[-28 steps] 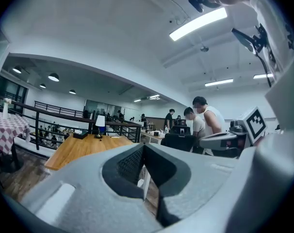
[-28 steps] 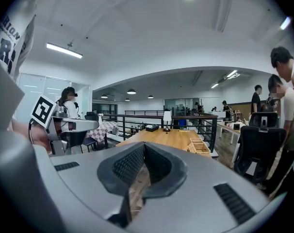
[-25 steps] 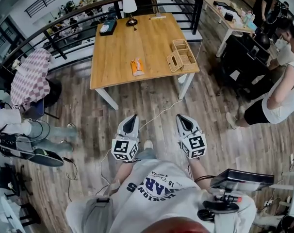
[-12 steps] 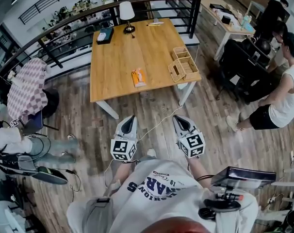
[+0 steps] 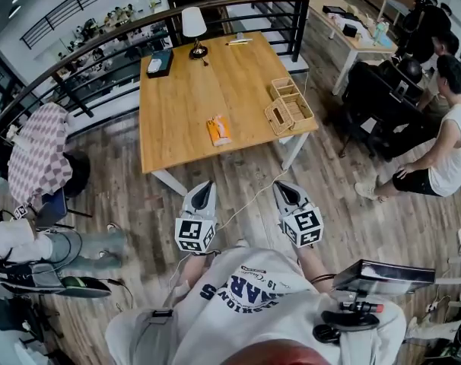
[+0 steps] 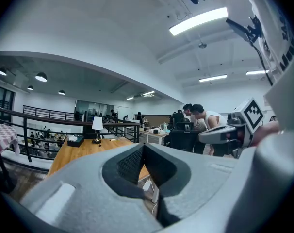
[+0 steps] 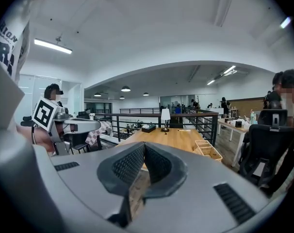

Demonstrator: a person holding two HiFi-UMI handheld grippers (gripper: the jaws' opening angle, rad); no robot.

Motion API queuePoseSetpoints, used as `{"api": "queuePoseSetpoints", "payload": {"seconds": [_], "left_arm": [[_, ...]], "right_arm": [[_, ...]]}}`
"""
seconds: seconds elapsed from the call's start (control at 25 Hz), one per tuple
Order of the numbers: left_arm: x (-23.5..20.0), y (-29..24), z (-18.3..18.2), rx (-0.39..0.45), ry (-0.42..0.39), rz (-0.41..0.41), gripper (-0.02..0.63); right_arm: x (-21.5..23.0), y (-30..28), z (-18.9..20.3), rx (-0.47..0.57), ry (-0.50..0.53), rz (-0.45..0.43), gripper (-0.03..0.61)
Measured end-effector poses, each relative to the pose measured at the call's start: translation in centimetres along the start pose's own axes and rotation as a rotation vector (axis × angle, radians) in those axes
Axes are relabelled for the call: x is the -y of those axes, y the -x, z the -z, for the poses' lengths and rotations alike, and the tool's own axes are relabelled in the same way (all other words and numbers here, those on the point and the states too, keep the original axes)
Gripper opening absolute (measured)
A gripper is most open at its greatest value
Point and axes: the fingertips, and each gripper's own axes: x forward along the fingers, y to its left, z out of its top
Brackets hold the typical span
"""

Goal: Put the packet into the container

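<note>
Both grippers short of the surface.
left gripper (image 5: 204,190) and right gripper (image 5: 284,192) over the floor; packet (image 5: 219,130) on the surface (image 5: 177,105) well beyond the fingers, container (image 5: 289,106) beyond-right, apart from the packet.

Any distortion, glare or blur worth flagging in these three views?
Head view: strong fisheye bows the railing; table evenly lit, sharp. Left gripper view: round dark vignette, ceiling light blown out, left claw soft. Right gripper view: same vignette, right claw soft.
</note>
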Motion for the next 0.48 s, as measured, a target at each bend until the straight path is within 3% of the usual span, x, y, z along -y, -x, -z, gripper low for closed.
{"api": "queuePoseSetpoints", "payload": {"seconds": [0.48], "left_arm": [[-3.2, -0.5, 2.1, -0.03, 0.03, 0.001, -0.005]], "right_arm": [[-1.5, -3.7, 0.3, -0.023, 0.001, -0.02, 0.009]]}}
